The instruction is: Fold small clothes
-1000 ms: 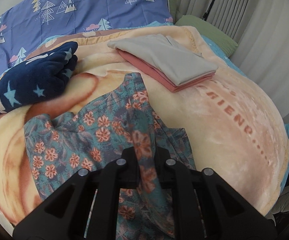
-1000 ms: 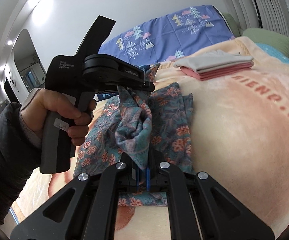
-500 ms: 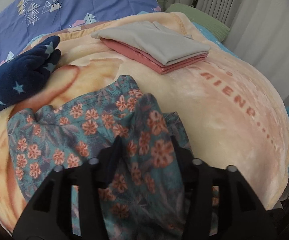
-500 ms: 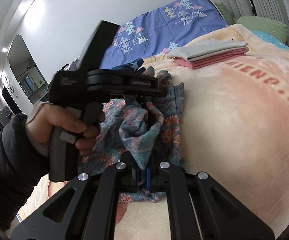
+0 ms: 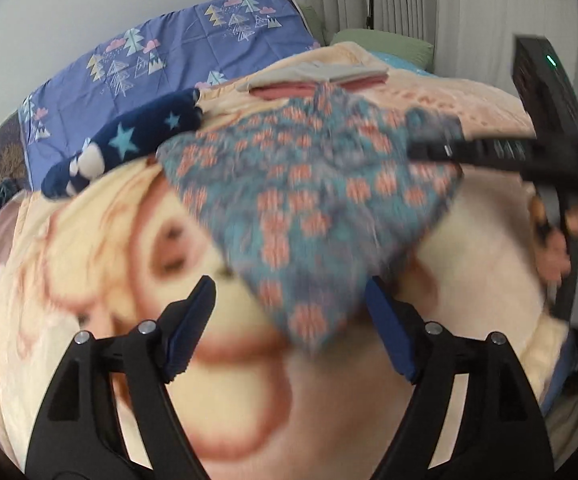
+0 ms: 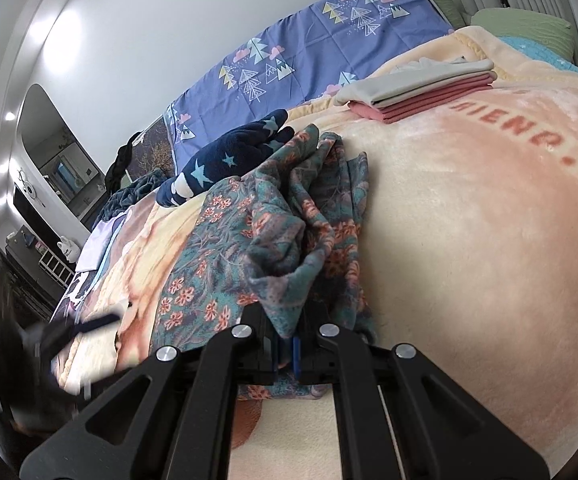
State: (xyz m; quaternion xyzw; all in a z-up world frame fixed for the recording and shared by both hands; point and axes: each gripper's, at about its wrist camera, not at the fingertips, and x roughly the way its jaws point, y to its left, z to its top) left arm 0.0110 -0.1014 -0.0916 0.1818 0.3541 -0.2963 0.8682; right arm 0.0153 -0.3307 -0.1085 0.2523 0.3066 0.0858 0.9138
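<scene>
A teal floral garment (image 6: 273, 232) lies bunched on the peach blanket (image 6: 469, 240). My right gripper (image 6: 287, 354) is shut on a fold of it near its front edge. In the left wrist view the garment (image 5: 309, 200) is blurred, and the right gripper (image 5: 433, 150) pinches its right corner. My left gripper (image 5: 289, 320) is open with blue pads wide apart, off the cloth and low at the garment's left. It also shows blurred in the right wrist view (image 6: 69, 332).
A folded grey and pink stack (image 6: 417, 88) lies at the back of the blanket. A navy star-print garment (image 6: 229, 156) lies left of it. A purple tree-print pillow (image 6: 309, 48) and a green pillow (image 6: 521, 24) stand behind.
My left gripper opened, let go of the floral garment and swung down to the left. My right gripper stayed shut on the cloth.
</scene>
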